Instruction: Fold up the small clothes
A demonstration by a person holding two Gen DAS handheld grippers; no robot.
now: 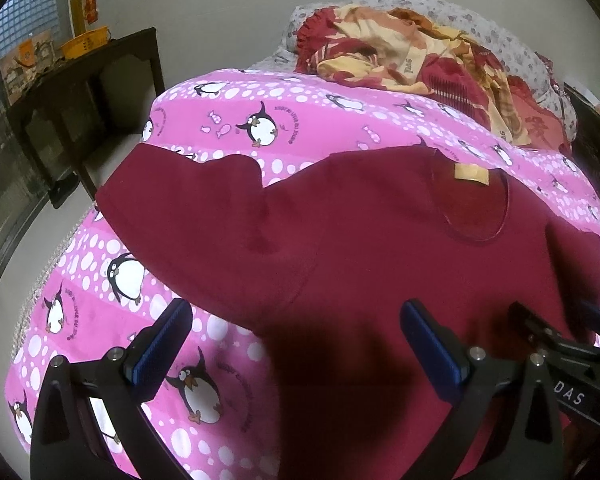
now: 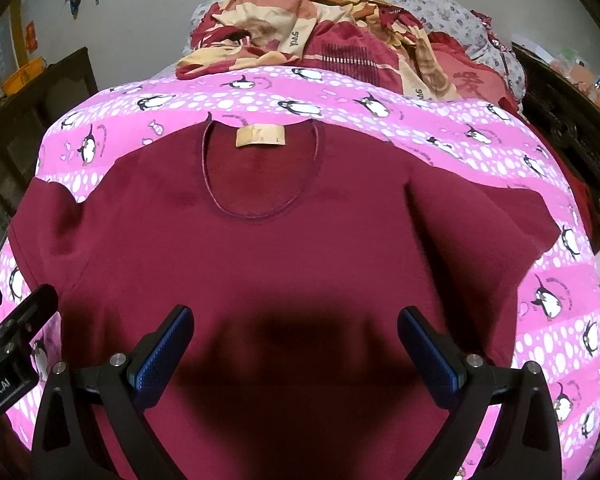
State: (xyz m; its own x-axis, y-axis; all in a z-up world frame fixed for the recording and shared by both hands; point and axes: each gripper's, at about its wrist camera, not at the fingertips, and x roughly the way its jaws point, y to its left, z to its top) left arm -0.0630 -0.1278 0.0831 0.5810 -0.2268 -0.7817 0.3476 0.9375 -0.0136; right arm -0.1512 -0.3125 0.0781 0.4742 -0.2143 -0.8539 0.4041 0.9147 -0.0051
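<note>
- Maroon short-sleeved knit shirt [image 2: 260, 248] lies spread flat on the bed, front side up, neckline toward the far end and hem toward the cameras.
- Its round scooped neckline [image 2: 260, 172] is edged with a narrow rib; a small beige label [image 2: 260, 136] shows inside the back of the collar.
- Both sleeves are spread out to the sides; the sleeve [image 2: 480, 216] on the right of the right wrist view lies flat with a straight cuff, while the opposite sleeve [image 1: 180, 192] in the left wrist view shows soft creases near the armhole.
- A dark shadow falls over the lower body of the shirt.
- Right gripper [image 2: 296, 344] hovers over the lower middle of the shirt, its blue-padded jaws spread wide and holding nothing.
- Left gripper [image 1: 296, 344] is above the shirt's lower side edge, jaws likewise wide apart and empty; one pad is over the sheet, the other over the fabric.
- Pink bedsheet printed with penguins and white dots [image 2: 500, 140] covers the bed beneath the shirt.
- Crumpled red and cream patterned blanket [image 2: 340, 40] is heaped beyond the neckline, against a grey floral pillow [image 2: 440, 4].
- Dark wooden side table [image 1: 92, 92] stands off the bed's left side, with an orange basket [image 1: 84, 42] on it.
</note>
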